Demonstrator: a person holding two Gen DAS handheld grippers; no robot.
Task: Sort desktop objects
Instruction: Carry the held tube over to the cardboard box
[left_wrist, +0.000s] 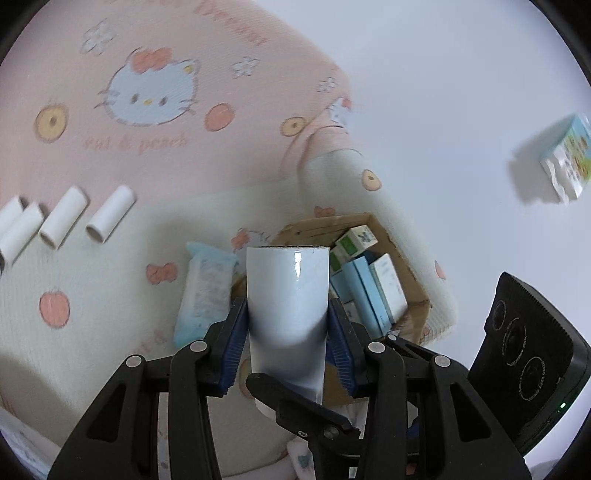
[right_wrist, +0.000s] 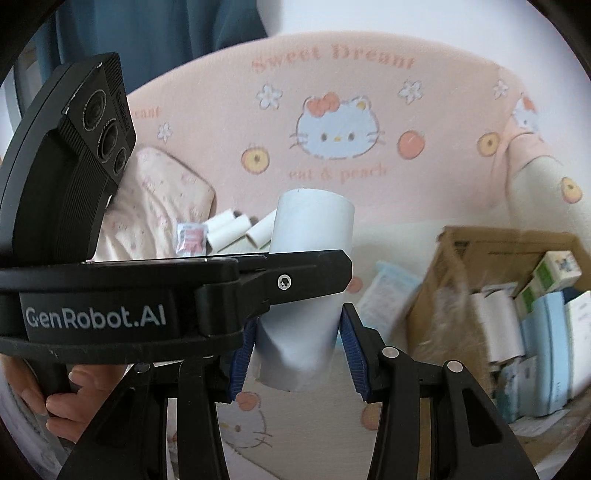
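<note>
I see four tubes (left_wrist: 66, 218) lying left of the cardboard box (left_wrist: 402, 273), a packet (left_wrist: 203, 291) between them.

Soft pink-and-cream cover (right_wrist: 369, 192) spread over padded furniture, printed with cartoon cat faces (right_wrist: 338, 127), peaches, small flowers and the words "Sweet Dream" and "cat & peach". Raised pink back section (left_wrist: 155, 110) above a cream seat area (left_wrist: 92, 280). Patterned pillow (right_wrist: 162, 206) at the left end. Plain white wall (left_wrist: 443, 92) to the right. Dark blue curtain (right_wrist: 166, 33) behind, upper left. Even, diffuse lighting; soft shadows.
</note>
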